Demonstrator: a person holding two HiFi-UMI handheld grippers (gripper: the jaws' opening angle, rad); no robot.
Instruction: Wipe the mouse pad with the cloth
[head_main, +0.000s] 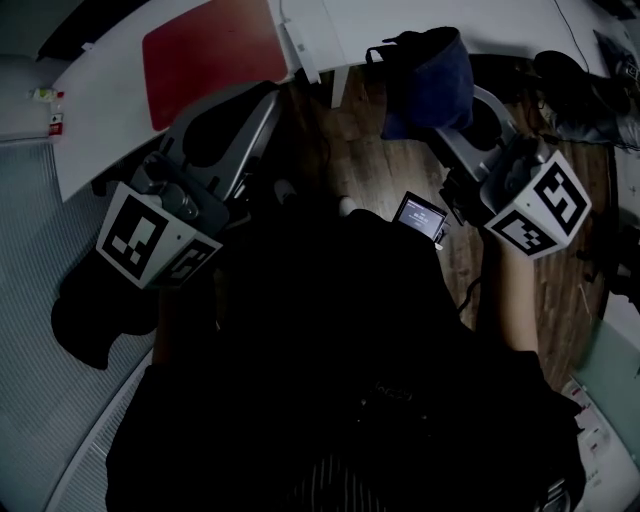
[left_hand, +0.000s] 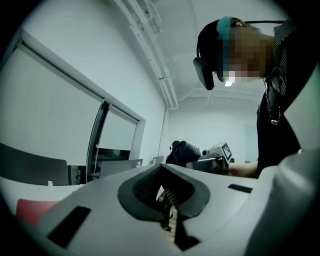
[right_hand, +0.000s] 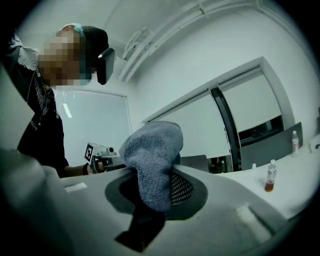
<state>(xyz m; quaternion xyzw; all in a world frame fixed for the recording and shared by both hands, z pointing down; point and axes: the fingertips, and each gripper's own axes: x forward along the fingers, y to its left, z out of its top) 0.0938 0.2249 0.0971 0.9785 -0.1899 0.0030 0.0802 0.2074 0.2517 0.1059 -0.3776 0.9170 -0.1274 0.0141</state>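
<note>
Head view: left gripper (head_main: 262, 97) and right gripper (head_main: 462, 118) are held near the body, short of the table (head_main: 100, 120). The mouse pad (head_main: 210, 55) lies bare on it and the cloth (head_main: 430, 80) is in the air, so wiping looks not yet started.
Left gripper view: jaws together, empty, probably spare for steadying.
Right gripper view: jaws clamped on the cloth (right_hand: 150, 160), with a wad bunched past the tips as a wiping face.

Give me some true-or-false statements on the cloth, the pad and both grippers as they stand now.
1. The right gripper grips the cloth. True.
2. The cloth lies on the pad. False: it is in the right gripper, apart from the pad.
3. The left gripper holds nothing. True.
4. The pad is blue. False: it is red; the cloth is blue.
5. The pad lies on the floor. False: it lies on the white table.
</note>
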